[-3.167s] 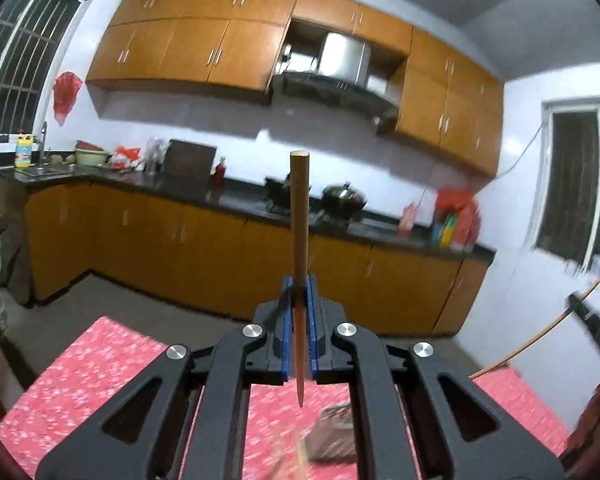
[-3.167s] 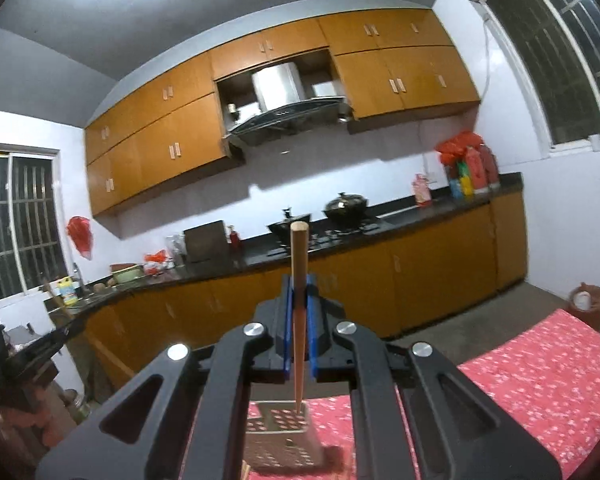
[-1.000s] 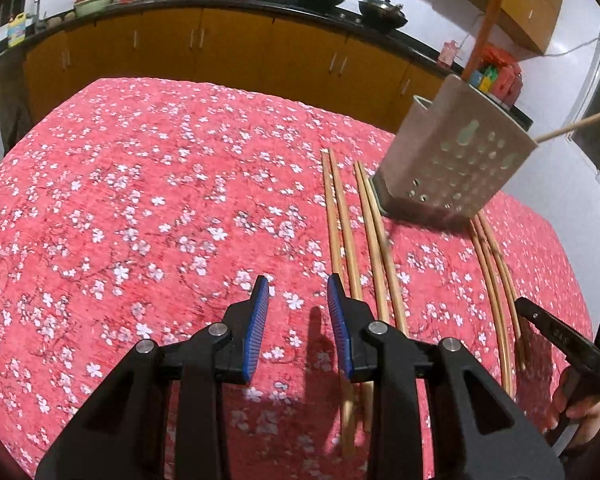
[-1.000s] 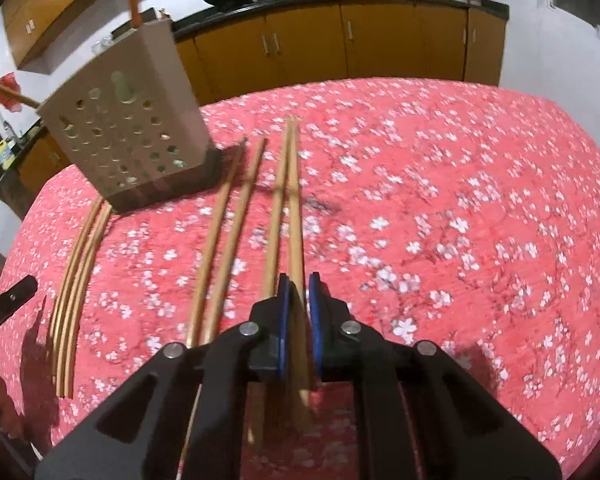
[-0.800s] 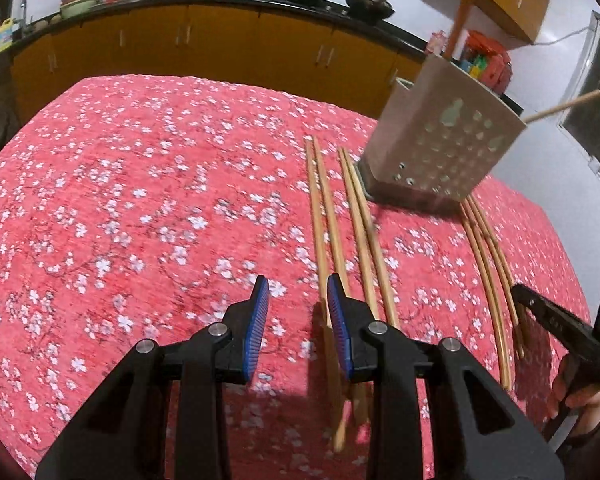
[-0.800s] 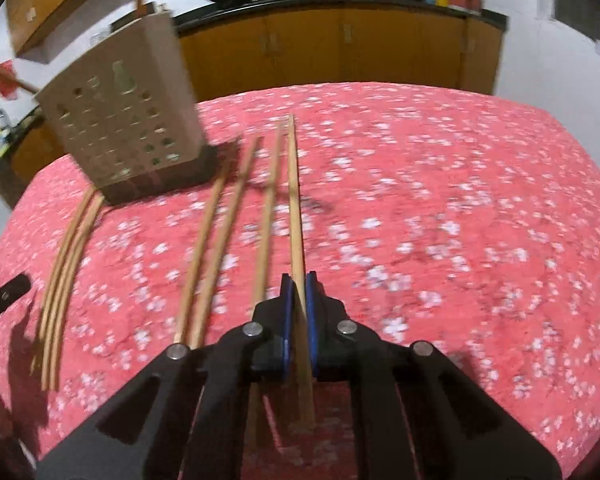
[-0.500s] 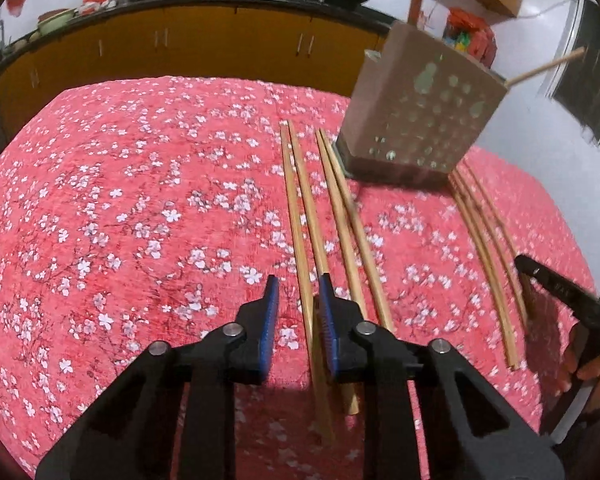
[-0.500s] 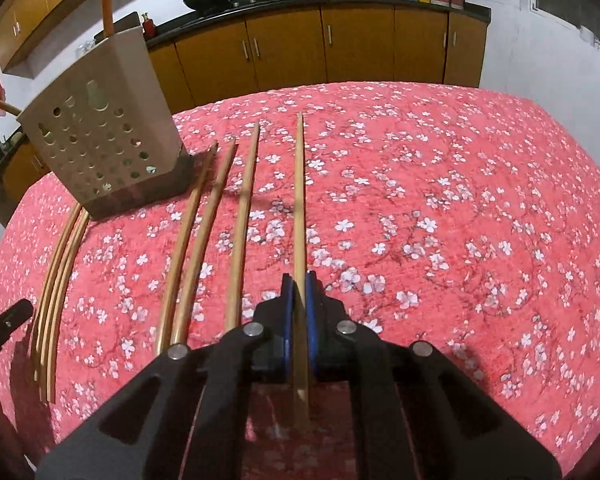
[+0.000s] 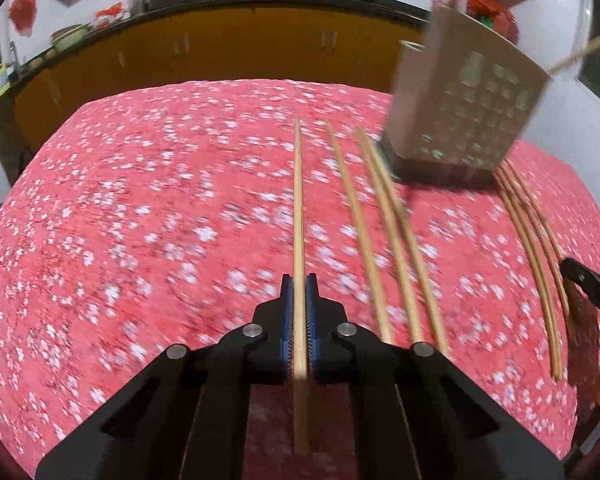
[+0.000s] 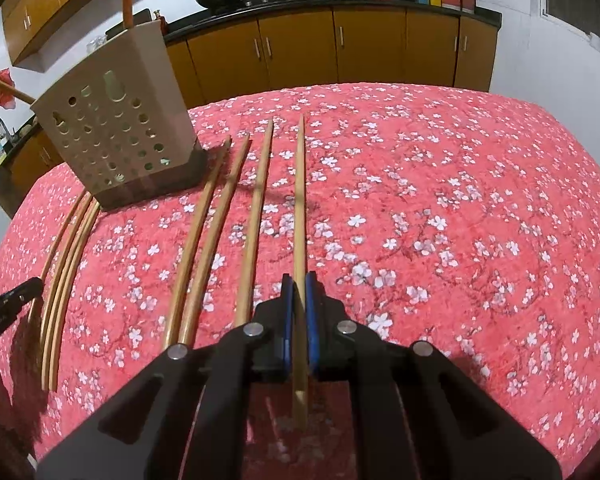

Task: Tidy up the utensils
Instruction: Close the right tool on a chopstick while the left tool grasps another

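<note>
Red floral tablecloth (image 10: 440, 208) covers the table; on it stands a perforated beige holder (image 10: 112, 136), loose chopsticks (image 10: 204, 236) beside it. Each gripper, left (image 9: 299, 292) and right (image 10: 299, 290), pinches one chopstick (image 9: 299, 208) (image 10: 300, 200).

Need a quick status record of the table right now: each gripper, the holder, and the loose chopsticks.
left gripper: shut on a chopstick, jaws just closed
right gripper: shut on another chopstick
holder: perforated, upright on the red floral tablecloth, two sticks already in it
loose chopsticks: three beside the right gripper's one, a bundle on the holder's far side
</note>
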The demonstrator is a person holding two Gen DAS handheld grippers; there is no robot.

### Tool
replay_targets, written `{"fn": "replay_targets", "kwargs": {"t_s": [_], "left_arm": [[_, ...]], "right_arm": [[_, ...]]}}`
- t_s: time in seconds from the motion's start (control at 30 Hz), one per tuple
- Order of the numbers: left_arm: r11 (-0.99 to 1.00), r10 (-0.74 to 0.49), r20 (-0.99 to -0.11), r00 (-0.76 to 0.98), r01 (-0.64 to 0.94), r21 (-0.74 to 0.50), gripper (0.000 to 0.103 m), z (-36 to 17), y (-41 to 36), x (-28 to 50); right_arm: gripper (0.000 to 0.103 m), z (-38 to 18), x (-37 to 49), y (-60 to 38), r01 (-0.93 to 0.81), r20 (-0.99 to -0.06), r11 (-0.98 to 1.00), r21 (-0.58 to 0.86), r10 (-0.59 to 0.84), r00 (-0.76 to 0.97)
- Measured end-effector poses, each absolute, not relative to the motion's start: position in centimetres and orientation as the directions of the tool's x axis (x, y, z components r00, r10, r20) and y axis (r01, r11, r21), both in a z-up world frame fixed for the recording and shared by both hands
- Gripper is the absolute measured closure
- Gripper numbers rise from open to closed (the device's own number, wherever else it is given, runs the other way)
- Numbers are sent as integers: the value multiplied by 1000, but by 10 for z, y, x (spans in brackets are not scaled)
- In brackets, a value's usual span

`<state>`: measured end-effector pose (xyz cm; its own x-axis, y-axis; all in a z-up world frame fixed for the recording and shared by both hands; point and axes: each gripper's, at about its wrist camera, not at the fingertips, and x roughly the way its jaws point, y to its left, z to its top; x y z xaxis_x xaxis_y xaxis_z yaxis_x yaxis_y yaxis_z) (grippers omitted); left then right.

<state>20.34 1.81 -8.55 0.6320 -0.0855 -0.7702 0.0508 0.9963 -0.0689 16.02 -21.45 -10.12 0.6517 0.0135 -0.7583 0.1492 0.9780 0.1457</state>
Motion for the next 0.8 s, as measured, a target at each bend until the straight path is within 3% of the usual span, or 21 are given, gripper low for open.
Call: {"fn": "replay_targets", "kwargs": {"t_s": [0.8], "left_arm": [[988, -134, -749, 649, 32, -148, 95, -85, 43, 197]], "right_arm": [[95, -105, 173, -219, 161, -748, 971, 179, 28, 663]]}}
